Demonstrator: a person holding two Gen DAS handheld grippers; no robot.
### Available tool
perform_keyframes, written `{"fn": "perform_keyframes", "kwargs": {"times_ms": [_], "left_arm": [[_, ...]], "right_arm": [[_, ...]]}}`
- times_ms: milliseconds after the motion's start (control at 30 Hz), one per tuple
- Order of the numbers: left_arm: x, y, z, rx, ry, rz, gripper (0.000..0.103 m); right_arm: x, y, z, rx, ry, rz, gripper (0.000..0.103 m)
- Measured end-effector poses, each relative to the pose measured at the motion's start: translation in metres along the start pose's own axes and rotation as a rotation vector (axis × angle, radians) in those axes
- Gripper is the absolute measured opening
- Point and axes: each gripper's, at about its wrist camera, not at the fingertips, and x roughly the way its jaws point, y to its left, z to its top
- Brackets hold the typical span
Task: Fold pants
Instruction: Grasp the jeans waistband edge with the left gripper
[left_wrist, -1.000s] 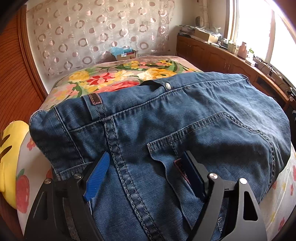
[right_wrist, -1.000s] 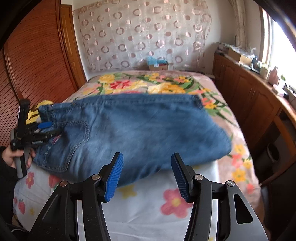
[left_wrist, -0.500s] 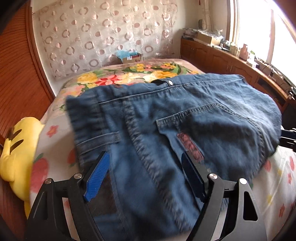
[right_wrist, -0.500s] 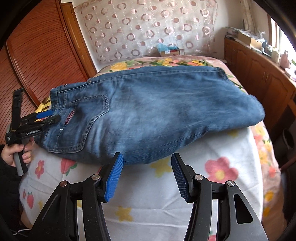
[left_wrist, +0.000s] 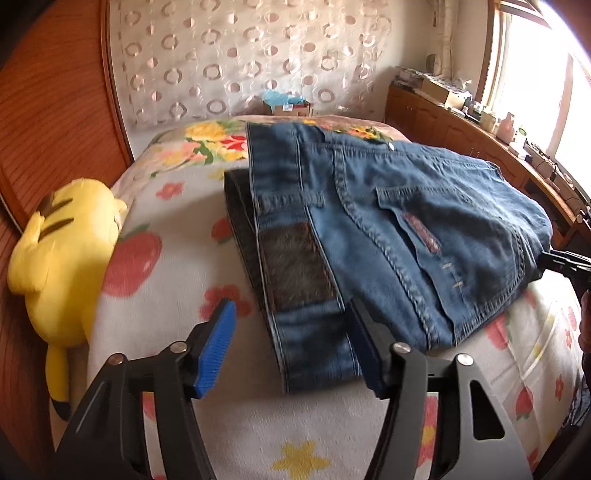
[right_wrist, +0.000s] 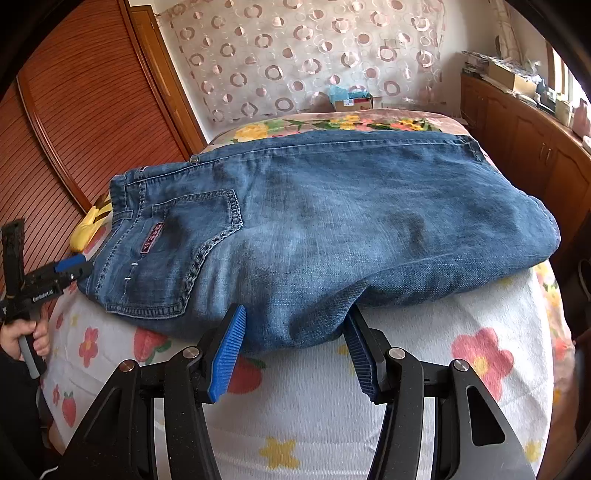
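The left tongs (left_wrist: 291, 347) stood open over the waistband end of the jeans (left_wrist: 388, 229). Their jaws had just been closing, with the waistband corner lying between the blue pads but pressed by neither. From the right wrist view, the left tongs (right_wrist: 72, 267) sat at the jeans' left edge, their handle gripped by a hand (right_wrist: 26, 336).

The right tongs (right_wrist: 295, 350) were open too, set at the near folded edge of the jeans (right_wrist: 351, 221). The cloth bulged between the pads; whether either pad touched it could not be told.

The jeans lay folded lengthwise across the bed (right_wrist: 314, 406), back pocket up, waistband toward the left tongs. A yellow plush (left_wrist: 62, 251) lay at the bed's left edge, beside a wooden wardrobe (right_wrist: 85, 103).
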Motion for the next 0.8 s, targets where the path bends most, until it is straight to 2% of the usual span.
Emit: {"fn": "perform_keyframes", "kwargs": {"times_ms": [200,233,300,500,633,733,767,800], "left_arm": [[0.002,-0.003,-0.006,-0.018,0.006,-0.026,0.052],[0.002,-0.004,-0.006,-0.021,0.004,-0.037,0.047],[0.003,-0.005,-0.006,-0.017,0.003,-0.038,0.044],[-0.011,-0.013,-0.004,-0.013,-0.054,-0.037,0.017],[-0.022,-0.021,0.001,0.011,-0.078,-0.028,0.013],[-0.035,-0.025,0.006,0.027,-0.110,-0.008,0.011],[-0.042,-0.027,0.009,0.033,-0.127,0.001,0.011],[-0.047,-0.027,0.011,0.032,-0.143,0.009,0.011]], "right_arm": [[0.004,-0.001,0.000,0.001,0.005,0.001,0.056],[0.005,0.000,0.001,0.000,0.006,0.001,0.056],[0.006,0.001,0.003,-0.007,0.006,-0.001,0.056],[0.009,-0.003,0.005,0.001,-0.003,0.019,0.056],[0.013,-0.004,0.007,0.003,-0.011,0.024,0.055],[0.013,-0.004,0.008,0.001,-0.024,0.012,0.027],[0.011,-0.005,0.008,0.004,-0.030,0.025,0.015],[0.010,-0.005,0.009,0.011,-0.035,0.041,0.008]]}}
